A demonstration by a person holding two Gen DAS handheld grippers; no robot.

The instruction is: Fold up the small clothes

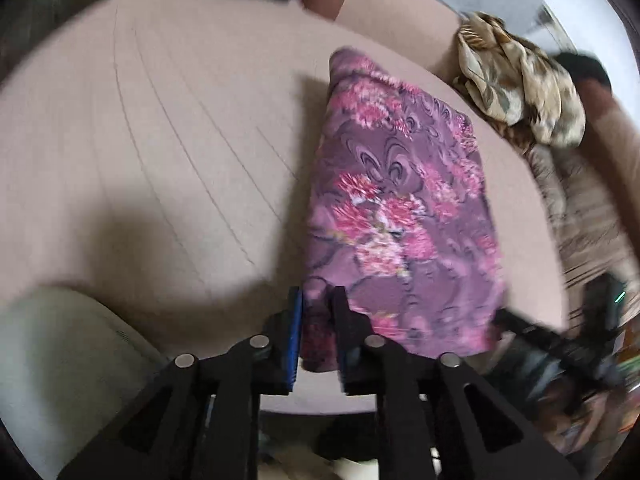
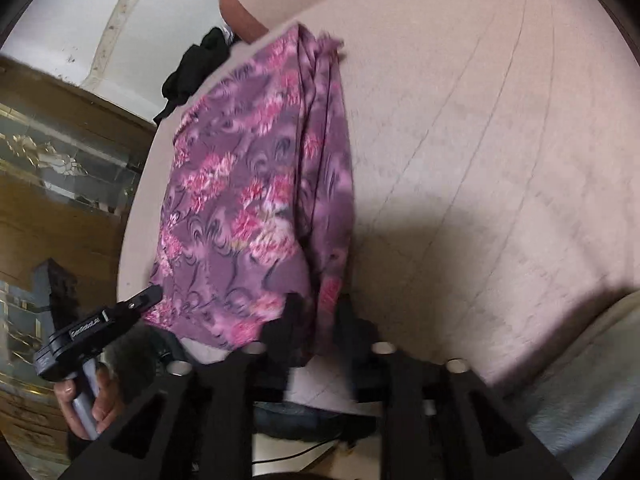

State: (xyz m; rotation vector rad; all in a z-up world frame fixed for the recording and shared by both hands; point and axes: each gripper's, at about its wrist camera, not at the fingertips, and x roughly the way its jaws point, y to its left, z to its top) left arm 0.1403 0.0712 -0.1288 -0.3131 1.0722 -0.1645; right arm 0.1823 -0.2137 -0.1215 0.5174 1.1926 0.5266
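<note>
Folding the purple floral cloth [image 1: 400,208], with its near edge between both sets of jaws.

I had the left gripper [image 1: 316,320] and right gripper [image 2: 316,320] pinching its corners on the beige cushion [image 1: 160,140]; next I judged a lift forward.

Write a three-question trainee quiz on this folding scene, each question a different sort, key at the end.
1. True or false: the purple floral cloth lies on a beige cushioned surface.
2. Multiple choice: what sits at the far right of that surface in the left wrist view? A) a crumpled tan patterned cloth B) a stack of plates C) a shoe
3. Fill in: a near corner of the floral cloth sits between the fingers of the left claw, and another near part sits between the fingers of the ____ claw.

Key: 1 true; 2 A; 3 right
</note>
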